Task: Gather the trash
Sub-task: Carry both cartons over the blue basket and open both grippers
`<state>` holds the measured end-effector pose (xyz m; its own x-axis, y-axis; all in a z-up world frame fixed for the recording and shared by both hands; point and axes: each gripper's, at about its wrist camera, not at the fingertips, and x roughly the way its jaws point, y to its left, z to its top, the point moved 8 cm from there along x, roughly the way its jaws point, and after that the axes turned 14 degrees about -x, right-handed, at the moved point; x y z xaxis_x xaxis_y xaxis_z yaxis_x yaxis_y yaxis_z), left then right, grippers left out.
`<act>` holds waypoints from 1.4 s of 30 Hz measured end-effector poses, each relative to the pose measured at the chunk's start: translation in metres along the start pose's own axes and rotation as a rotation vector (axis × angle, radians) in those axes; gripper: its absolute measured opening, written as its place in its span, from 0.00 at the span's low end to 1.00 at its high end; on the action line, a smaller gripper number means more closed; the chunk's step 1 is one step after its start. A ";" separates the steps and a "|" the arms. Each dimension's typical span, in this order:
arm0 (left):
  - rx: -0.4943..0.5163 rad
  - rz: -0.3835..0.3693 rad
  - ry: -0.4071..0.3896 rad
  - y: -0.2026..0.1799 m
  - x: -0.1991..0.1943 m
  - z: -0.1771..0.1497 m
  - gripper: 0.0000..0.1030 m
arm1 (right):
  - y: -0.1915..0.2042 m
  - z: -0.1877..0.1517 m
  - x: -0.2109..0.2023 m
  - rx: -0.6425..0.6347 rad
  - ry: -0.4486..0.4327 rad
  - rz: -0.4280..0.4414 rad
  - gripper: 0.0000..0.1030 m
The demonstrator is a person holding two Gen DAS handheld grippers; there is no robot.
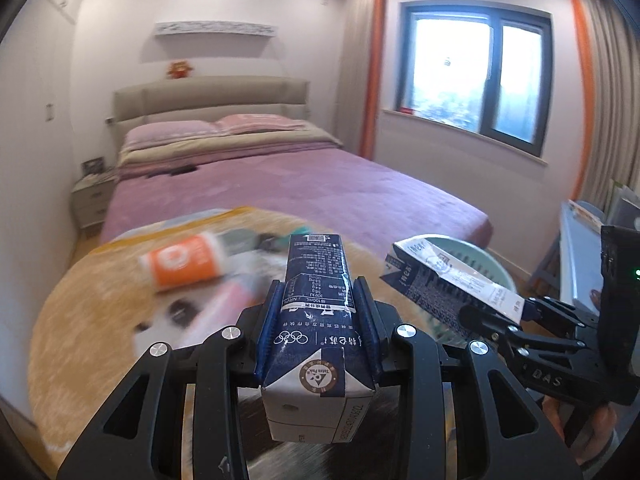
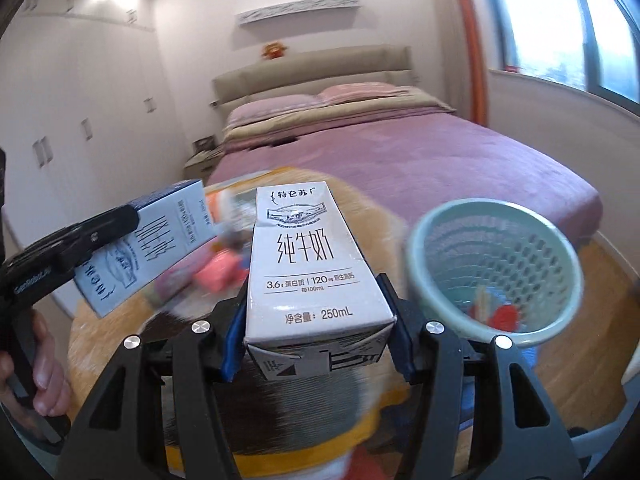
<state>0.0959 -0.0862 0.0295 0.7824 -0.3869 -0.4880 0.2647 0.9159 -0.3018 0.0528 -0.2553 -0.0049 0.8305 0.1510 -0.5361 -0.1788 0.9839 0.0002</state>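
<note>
My left gripper [image 1: 318, 312] is shut on a dark blue milk carton [image 1: 316, 280], held above a round rug. My right gripper [image 2: 318, 320] is shut on a white milk carton [image 2: 308, 264], also held up. In the left wrist view the right gripper [image 1: 496, 312] and its carton [image 1: 448, 284] are at the right, in front of a pale green mesh basket [image 1: 492, 256]. In the right wrist view the left gripper's carton [image 2: 148, 248] is at the left and the basket [image 2: 496, 268], with some red and blue trash inside, is at the right.
An orange and white cylinder [image 1: 184, 266] and other blurred litter [image 1: 240, 296] lie on the round yellow rug [image 1: 80, 320]. A purple bed [image 1: 300, 188] stands behind, a nightstand [image 1: 90, 200] at its left. A light blue chair [image 1: 576, 248] stands at the right.
</note>
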 end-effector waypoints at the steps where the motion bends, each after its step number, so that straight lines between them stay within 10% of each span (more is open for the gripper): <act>1: 0.005 -0.018 0.004 -0.007 0.005 0.001 0.33 | -0.012 0.000 0.001 0.013 -0.001 -0.017 0.53; 17: 0.077 -0.204 0.194 -0.141 0.154 -0.016 0.33 | -0.183 -0.038 0.043 0.271 0.079 -0.247 0.53; 35: 0.021 -0.168 0.367 -0.150 0.239 -0.058 0.33 | -0.214 -0.088 0.093 0.370 0.264 -0.275 0.53; 42: 0.037 -0.177 0.312 -0.148 0.214 -0.047 0.58 | -0.211 -0.082 0.092 0.361 0.274 -0.261 0.60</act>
<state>0.1978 -0.3094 -0.0692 0.5143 -0.5487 -0.6591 0.4057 0.8328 -0.3767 0.1239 -0.4571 -0.1239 0.6461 -0.0862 -0.7584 0.2491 0.9630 0.1027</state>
